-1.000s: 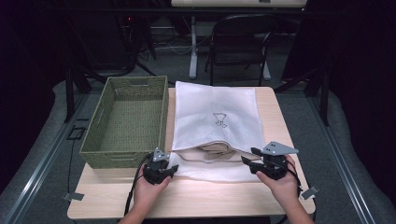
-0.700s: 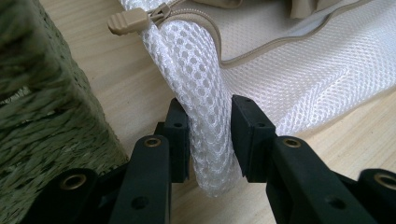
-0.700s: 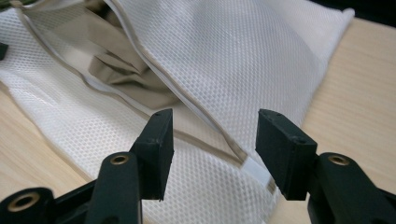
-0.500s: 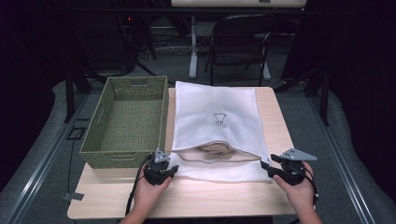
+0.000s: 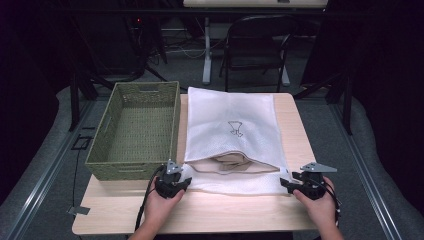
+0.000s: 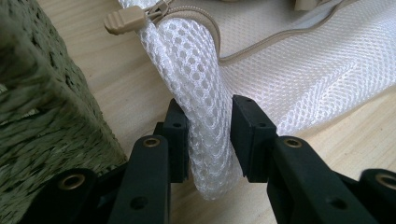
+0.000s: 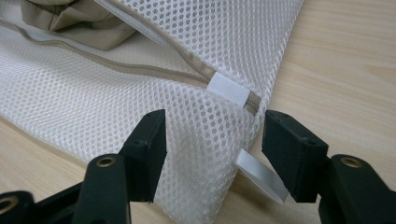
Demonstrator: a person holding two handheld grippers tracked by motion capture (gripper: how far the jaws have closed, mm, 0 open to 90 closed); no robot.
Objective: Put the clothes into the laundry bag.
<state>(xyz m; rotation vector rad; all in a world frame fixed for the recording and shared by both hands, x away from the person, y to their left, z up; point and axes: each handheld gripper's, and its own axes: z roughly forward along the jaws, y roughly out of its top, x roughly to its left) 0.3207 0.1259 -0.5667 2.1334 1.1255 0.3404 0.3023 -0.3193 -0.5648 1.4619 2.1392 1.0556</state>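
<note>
Nearest us, the right gripper point(image 5: 295, 186) has dropped and slid out to the near right corner of the white mesh laundry bag point(image 5: 231, 131) since a second ago, and its jaws have just been opening; in the right gripper view they stand wide either side of that corner, mesh between them but no pad pressing, so nothing is held yet. We judge this as lining up for a pinch on that corner (the small white tab point(image 7: 261, 175) hangs right there). The left gripper point(image 5: 181, 183) has not budged: its jaws are partly closed, clamped on a bunched fold of mesh at the near left corner, seen clearly in the left gripper view, which also shows the beige zipper pull point(image 6: 130, 19). The high view adds what neither close-up gives: the bag lies flat on the table point(image 5: 210, 215), mouth unzipped toward us with beige cloth point(image 5: 235, 162) inside, and the green woven basket point(image 5: 134, 170) sits just left of it.
</note>
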